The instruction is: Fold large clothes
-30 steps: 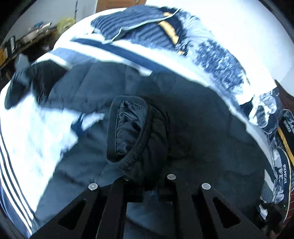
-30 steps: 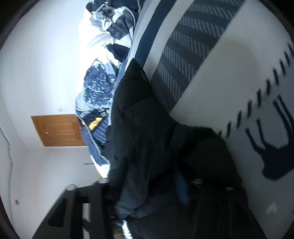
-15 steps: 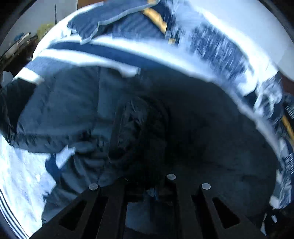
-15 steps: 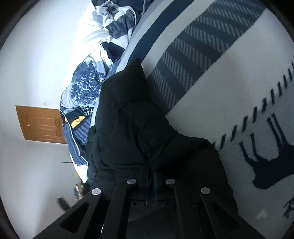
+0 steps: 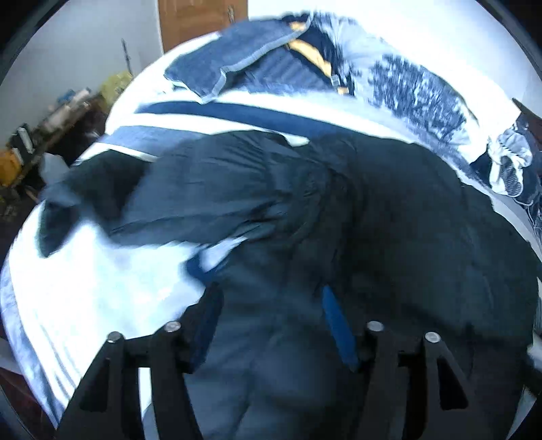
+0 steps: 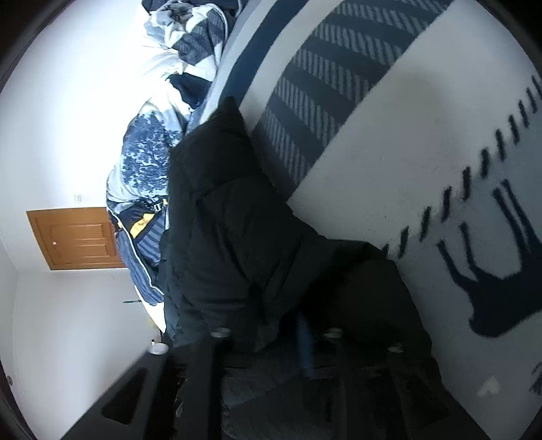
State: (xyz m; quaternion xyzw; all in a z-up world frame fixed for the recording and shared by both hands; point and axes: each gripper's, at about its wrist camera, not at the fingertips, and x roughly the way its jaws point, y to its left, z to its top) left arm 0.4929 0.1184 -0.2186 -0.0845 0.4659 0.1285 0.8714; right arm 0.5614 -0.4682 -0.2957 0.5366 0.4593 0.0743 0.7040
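- While the left wrist view is smeared by blur, the left tongs (image 5: pixel 271 325) stand wide apart, blue-padded fingers (image 5: pixel 337 325) either side of the dark puffer jacket (image 5: pixel 355 216), not pinching it.
- That jacket lies spread over the bed (image 5: pixel 101 287), one sleeve (image 5: pixel 88 189) thrown out to the left across the white, striped bedspread.
- Beyond it sit heaped blue-and-white bedclothes (image 5: pixel 416 88) and a wooden door (image 5: pixel 200 20); no lettering can be read in this view.
- From the right wrist view, rolled on its side, the right tongs (image 6: pixel 264 342) look spread, with jacket cloth (image 6: pixel 237 237) bunched between the fingers, though it is too dark to be sure.
- Beside the jacket, the bedspread (image 6: pixel 389 152) carries a dark animal-shaped silhouette (image 6: pixel 498 270) under a dashed line; a scrap of print at the right edge cannot be read.
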